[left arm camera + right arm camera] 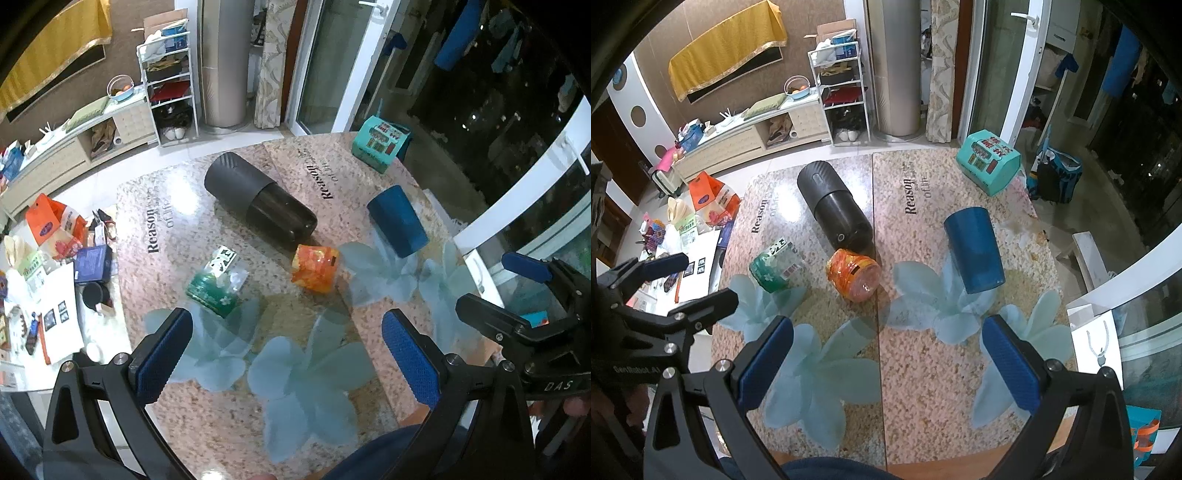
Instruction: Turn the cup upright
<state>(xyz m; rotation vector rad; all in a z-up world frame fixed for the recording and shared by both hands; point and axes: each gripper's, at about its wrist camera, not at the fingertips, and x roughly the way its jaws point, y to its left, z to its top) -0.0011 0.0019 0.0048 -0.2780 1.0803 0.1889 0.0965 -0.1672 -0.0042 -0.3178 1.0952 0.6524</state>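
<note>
A dark blue cup [398, 220] lies tipped on the table's right side; in the right wrist view the cup [975, 250] lies ahead of my right gripper, rim end nearest me. My left gripper [288, 354] is open and empty above the table's near edge, well short of the cup. My right gripper [888, 363] is open and empty, a short way in front of the cup. The right gripper also shows at the right edge of the left wrist view [506, 288].
A large black bottle [833, 206] lies at the table's middle. An orange jar [854, 275] and a green can [774, 267] lie nearer. A teal box [988, 162] sits at the far right corner. The table [923, 406] has patterned mats.
</note>
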